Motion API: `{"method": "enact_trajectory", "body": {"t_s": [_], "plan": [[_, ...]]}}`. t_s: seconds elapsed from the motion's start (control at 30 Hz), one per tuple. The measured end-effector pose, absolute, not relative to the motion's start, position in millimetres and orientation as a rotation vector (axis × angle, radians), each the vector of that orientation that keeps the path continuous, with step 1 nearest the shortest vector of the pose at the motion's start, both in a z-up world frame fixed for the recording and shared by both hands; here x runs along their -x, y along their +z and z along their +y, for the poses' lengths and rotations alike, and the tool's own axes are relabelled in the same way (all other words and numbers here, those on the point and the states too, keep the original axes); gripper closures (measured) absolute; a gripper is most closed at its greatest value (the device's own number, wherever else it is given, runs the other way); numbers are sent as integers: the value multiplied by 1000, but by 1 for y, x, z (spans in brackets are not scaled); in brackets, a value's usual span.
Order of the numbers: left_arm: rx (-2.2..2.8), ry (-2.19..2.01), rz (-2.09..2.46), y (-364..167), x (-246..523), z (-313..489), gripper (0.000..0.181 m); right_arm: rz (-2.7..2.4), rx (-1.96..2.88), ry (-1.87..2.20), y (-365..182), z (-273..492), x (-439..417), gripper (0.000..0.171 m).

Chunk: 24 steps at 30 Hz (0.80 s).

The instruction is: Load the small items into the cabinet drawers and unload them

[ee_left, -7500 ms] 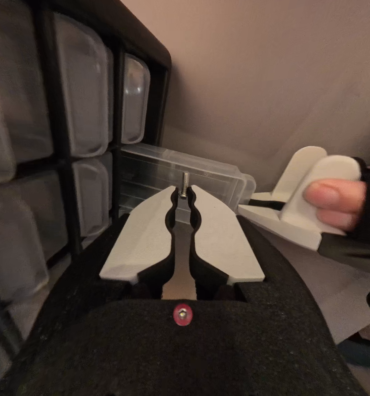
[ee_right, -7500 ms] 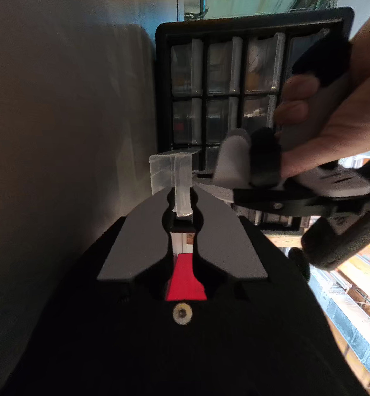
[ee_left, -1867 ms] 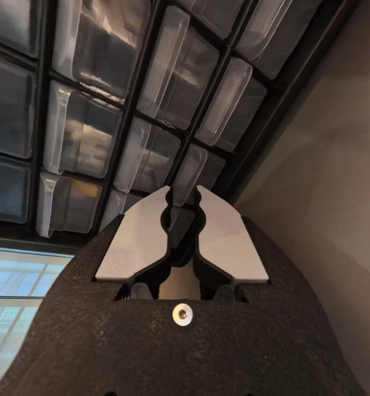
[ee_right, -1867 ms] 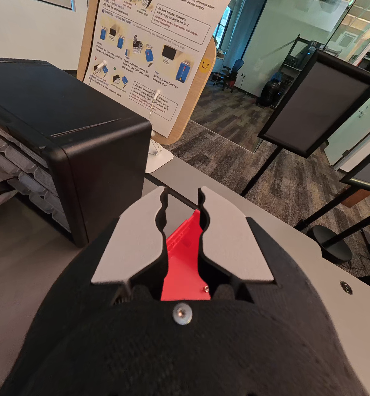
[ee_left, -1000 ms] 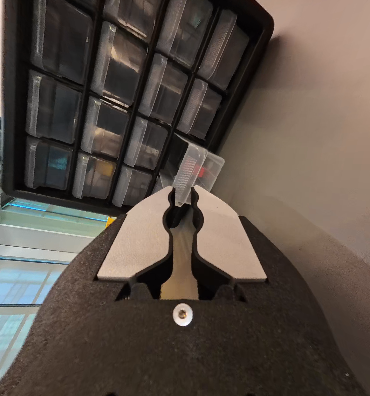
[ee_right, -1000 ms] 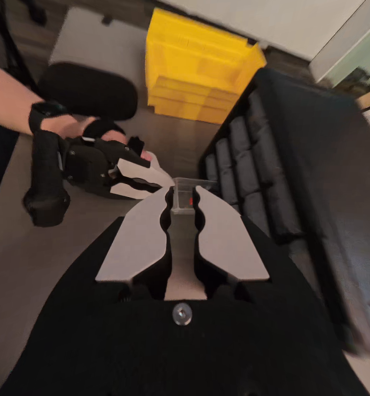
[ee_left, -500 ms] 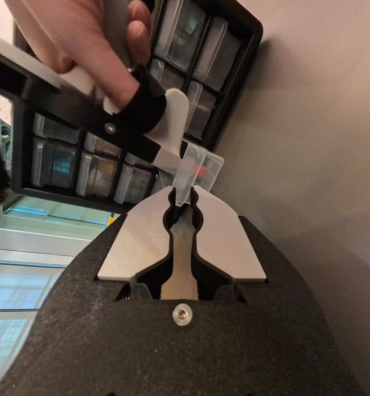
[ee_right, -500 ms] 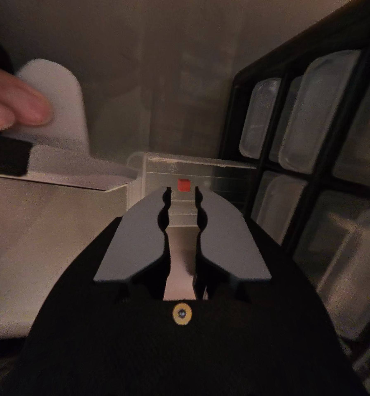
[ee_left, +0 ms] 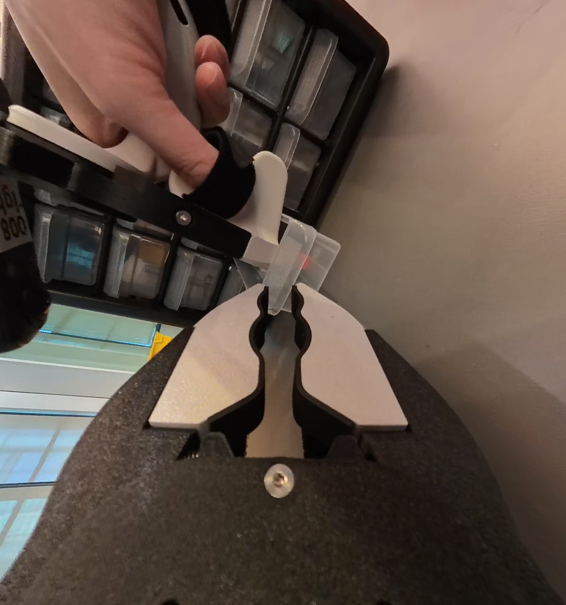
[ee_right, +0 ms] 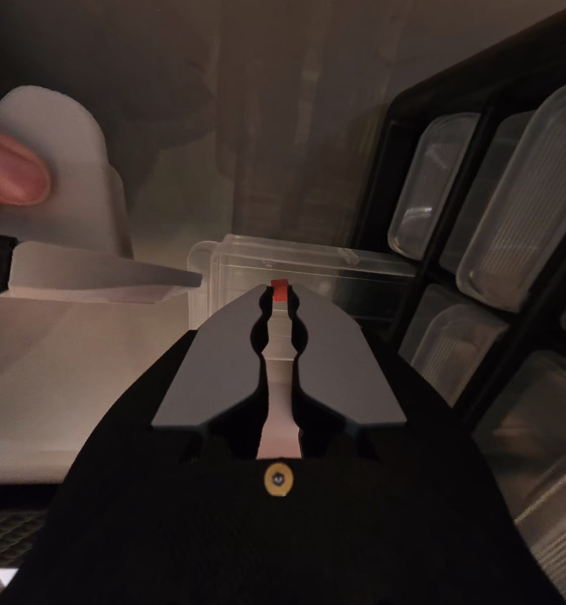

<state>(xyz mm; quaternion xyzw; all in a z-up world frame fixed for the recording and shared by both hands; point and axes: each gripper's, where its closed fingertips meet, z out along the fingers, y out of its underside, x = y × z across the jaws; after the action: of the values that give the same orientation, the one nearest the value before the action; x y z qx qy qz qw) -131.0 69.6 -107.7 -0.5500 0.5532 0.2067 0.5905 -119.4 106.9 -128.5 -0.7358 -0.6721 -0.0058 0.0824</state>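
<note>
A black cabinet of clear drawers fills the left wrist view and also shows in the right wrist view. One clear drawer is pulled out. My left gripper is shut on its front handle tab. In the right wrist view the open drawer lies just ahead. My right gripper is shut on a small red cube over the drawer. The cube shows as a red spot through the drawer wall. The right gripper's fingers reach in from the upper left.
A person's hand holds the right gripper in front of the cabinet. Closed clear drawers stand to the right. The left gripper's white finger lies left of the drawer. A yellow bin corner shows below the cabinet. The grippers' ends are close to 5 cm from one another.
The right gripper has moved forward to the open drawer and now has the red cube between its tips. The left gripper keeps its hold on the drawer handle.
</note>
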Motion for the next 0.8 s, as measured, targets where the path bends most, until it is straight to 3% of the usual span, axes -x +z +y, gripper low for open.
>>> {"method": "enact_trajectory", "body": {"t_s": [0.07,0.23,0.53,0.8], "plan": [[1275,484,1286,-107,131,70,169,-2004,2172,19,-125,105,122,169],[1277,479,1284,-107,131,69,169,-1926,2141,69,-109,104,123,169],[1275,499,1297,-109,131,69,169,-2009,2155,-63,-128,114,119,150],[1269,493,1305,-109,130,67,169,-2095,2198,-141,-133,112,118,158]]}}
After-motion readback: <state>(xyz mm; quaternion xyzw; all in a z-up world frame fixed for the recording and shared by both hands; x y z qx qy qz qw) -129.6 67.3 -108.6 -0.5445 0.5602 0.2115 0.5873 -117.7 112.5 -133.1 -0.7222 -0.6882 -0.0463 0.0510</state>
